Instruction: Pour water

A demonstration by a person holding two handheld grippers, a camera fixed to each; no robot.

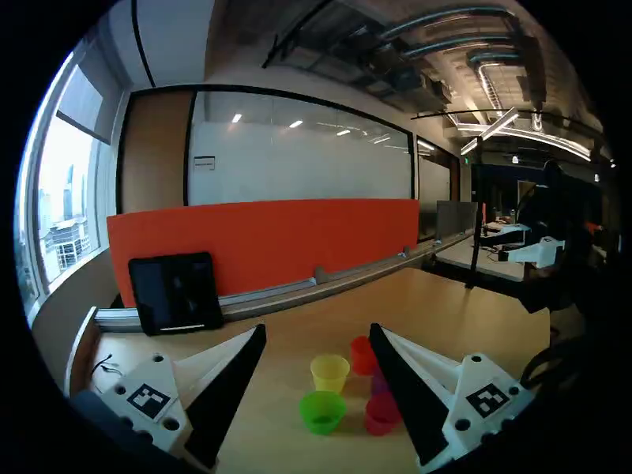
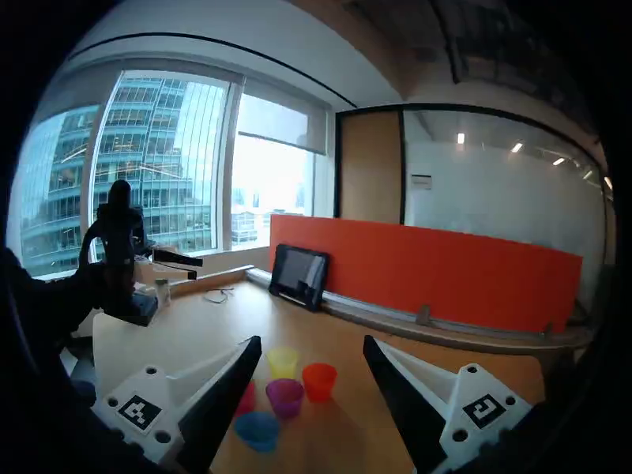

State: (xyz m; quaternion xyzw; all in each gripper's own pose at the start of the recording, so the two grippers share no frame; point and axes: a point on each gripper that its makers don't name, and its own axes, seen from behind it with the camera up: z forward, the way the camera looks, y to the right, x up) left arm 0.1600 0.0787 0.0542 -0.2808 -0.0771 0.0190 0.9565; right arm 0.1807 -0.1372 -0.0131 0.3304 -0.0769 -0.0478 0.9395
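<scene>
Several small plastic cups stand in a cluster on the wooden desk [image 1: 442, 304]. In the left gripper view I see a yellow cup [image 1: 329, 371], a green cup [image 1: 321, 411], an orange cup [image 1: 362, 354] and a pink cup [image 1: 382, 412], low between my fingers. My left gripper [image 1: 316, 327] is open above and short of them. In the right gripper view the yellow cup [image 2: 282, 361], orange cup [image 2: 319, 381], a purple cup [image 2: 284, 396] and a blue cup [image 2: 257, 430] sit ahead. My right gripper [image 2: 312, 340] is open and holds nothing. The left gripper [image 2: 170, 265] shows far left in a hand.
A dark tablet [image 1: 175, 292] [image 2: 299, 275] leans against the orange partition [image 1: 268, 237] [image 2: 442, 268] along the desk's far edge. A cable [image 2: 215, 297] lies near the tablet. Windows line one side, and a glass wall stands behind the partition.
</scene>
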